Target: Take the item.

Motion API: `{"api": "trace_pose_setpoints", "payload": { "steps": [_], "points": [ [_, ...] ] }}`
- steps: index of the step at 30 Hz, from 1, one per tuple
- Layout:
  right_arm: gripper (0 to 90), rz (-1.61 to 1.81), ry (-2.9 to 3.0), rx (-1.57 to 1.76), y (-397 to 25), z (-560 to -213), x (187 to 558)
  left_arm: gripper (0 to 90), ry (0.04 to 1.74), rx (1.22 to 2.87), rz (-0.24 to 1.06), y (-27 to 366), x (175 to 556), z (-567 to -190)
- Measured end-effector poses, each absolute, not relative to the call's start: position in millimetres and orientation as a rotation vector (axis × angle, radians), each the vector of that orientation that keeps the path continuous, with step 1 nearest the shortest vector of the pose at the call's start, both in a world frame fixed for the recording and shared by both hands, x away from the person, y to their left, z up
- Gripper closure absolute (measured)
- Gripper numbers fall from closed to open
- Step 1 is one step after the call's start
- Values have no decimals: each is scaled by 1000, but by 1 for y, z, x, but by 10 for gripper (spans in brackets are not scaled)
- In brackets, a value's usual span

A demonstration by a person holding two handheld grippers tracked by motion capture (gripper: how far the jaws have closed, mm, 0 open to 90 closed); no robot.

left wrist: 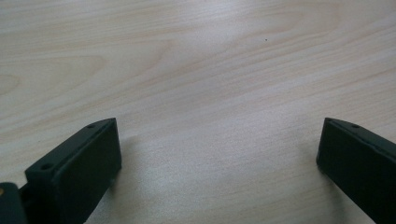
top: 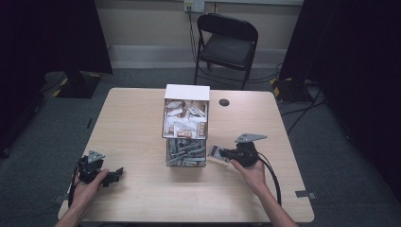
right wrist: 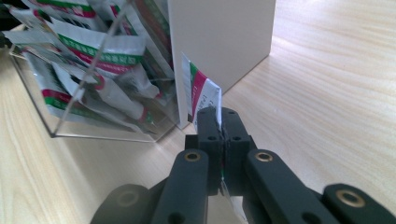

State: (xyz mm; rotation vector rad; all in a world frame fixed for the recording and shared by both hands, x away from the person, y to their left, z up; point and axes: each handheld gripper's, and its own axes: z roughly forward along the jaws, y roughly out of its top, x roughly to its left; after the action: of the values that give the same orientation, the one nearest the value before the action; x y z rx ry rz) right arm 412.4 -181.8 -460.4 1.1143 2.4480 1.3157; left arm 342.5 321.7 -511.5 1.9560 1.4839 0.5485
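A clear two-tier organiser box [top: 186, 124] stands mid-table, its upper tier full of white and brown sachets and its lower tier [right wrist: 100, 70] full of green, red and white sachets. My right gripper [top: 225, 153] sits just right of the lower tier. It is shut on one green, red and white sachet [right wrist: 201, 95], held upright beside the box's white side wall [right wrist: 224, 42]. My left gripper [top: 117, 174] rests low over the bare wooden table [left wrist: 196, 84] at the front left. Its jaws stand wide apart with nothing between them.
A black folding chair [top: 226, 43] stands behind the table. A round dark grommet [top: 224, 102] is set in the tabletop right of the box. Dark curtains hang at both sides, and cables run across the floor at the right.
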Motion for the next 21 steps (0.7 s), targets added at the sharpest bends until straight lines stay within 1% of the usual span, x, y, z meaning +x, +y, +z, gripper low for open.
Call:
{"api": "trace_pose_setpoints", "payload": {
  "steps": [8,21],
  "points": [
    [888,1285,2458,1159,-182,-471,423,0,1483,1956,553,322,343,-512],
    [883,1294,2412,1227,-188,-476,441,0,1483,1956,553,322,343,-512]
  ]
}}
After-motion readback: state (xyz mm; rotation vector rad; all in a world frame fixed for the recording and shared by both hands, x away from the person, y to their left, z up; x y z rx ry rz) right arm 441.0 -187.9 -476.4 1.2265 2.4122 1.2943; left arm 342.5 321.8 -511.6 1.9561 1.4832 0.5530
